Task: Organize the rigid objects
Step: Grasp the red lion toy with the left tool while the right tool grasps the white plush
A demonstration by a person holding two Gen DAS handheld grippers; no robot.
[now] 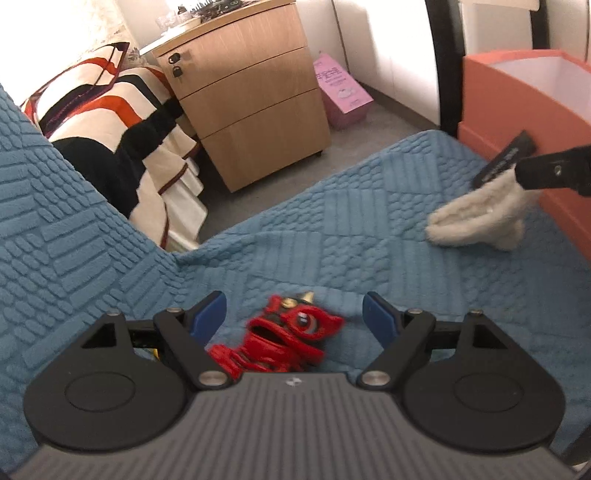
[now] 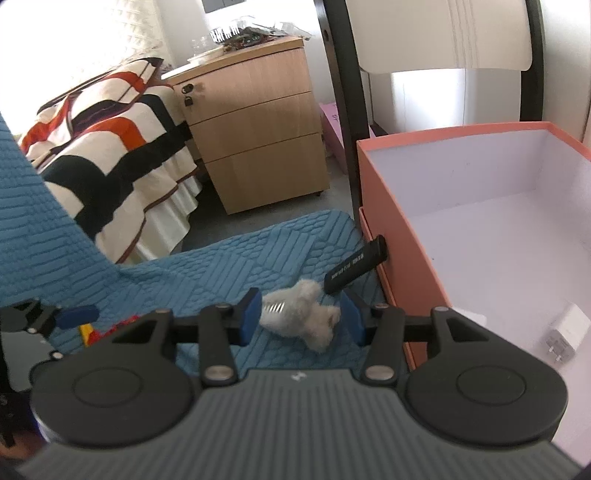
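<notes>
Orange box (image 2: 391, 221) holds only a white charger (image 2: 565, 334). Beside it, my right claw (image 2: 301, 318) spreads around a plush (image 2: 299, 317); my left claw (image 1: 293, 314) spreads around a red toy (image 1: 280, 339).

Daylight floods in from the upper left, bleaching the window (image 2: 74, 33) white in both views. Fisheye bending curves the edges; the red lion toy (image 1: 280, 339) is slightly motion-blurred.

Both wrist cameras look forward and down, low over the blue blanket (image 1: 332, 229), facing the drawer unit (image 1: 255, 103). The right view sits nearer the orange box (image 2: 391, 221). Both share the fluffy toy (image 2: 299, 317), perhaps blurred.
</notes>
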